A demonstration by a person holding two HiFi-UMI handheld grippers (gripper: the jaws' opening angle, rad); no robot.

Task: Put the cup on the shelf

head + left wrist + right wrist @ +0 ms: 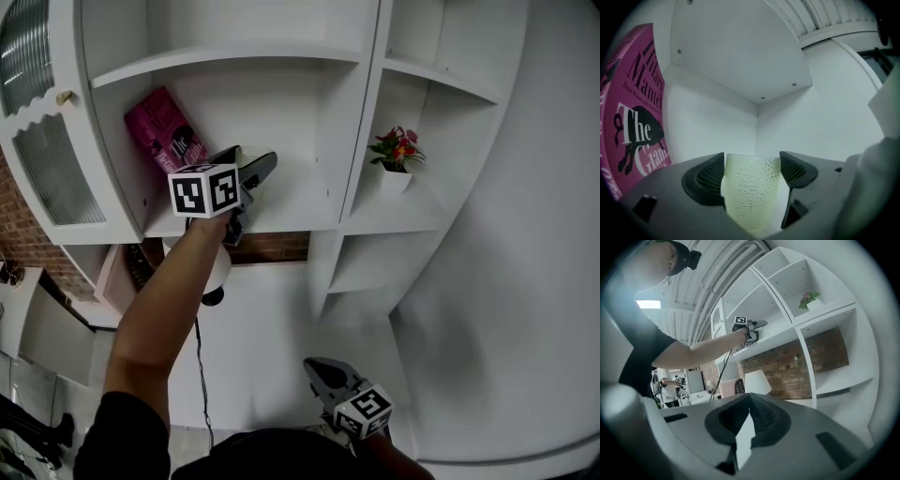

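Left hand-held gripper [251, 178] reaches into white wooden shelf [300, 214], jaws clamped on pale translucent dimpled cup [751, 192]. Magenta paperback book [161, 131] leans just beside. Right hand-held gripper [749, 414] sits low, jaws together, empty.

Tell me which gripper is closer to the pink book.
Left. The left gripper, holding the cup, is up on the shelf just right of the pink book; the right gripper hangs low, well below that shelf.
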